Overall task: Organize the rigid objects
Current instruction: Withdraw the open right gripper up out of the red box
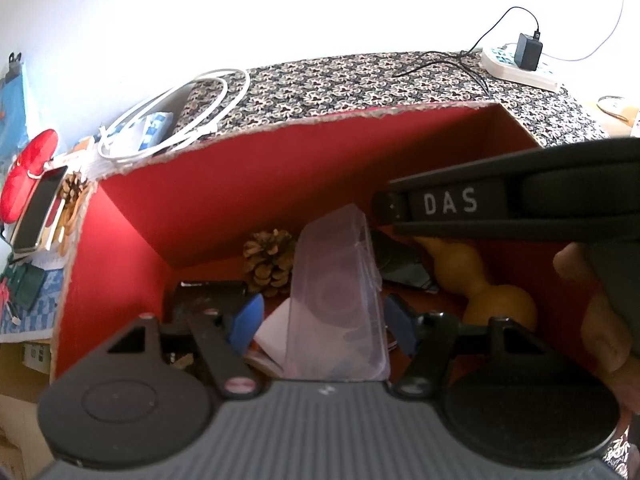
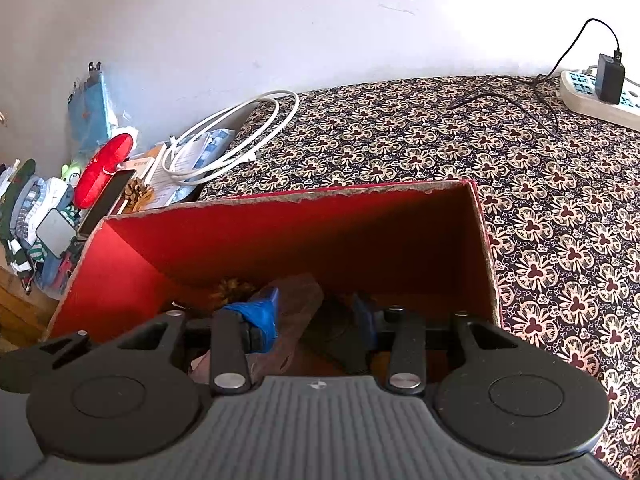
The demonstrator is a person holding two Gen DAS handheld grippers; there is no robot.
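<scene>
Hovering left gripper, fingers spread around clear plastic case inside red box | right gripper spread, empty | risk: case could tip onto pine cone if nudged

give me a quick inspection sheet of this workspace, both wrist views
surface: floral patterned cloth under the red box
job's things: clear plastic case, pine cone and yellow gourd inside the box
clutter: phone, red pouch, second pine cone left of the box
grippers: left gripper pads around the case, grip unclear; right gripper in the box, state unclear
cables: white coil; black charger lead from power strip
surroundings: white wall
</scene>
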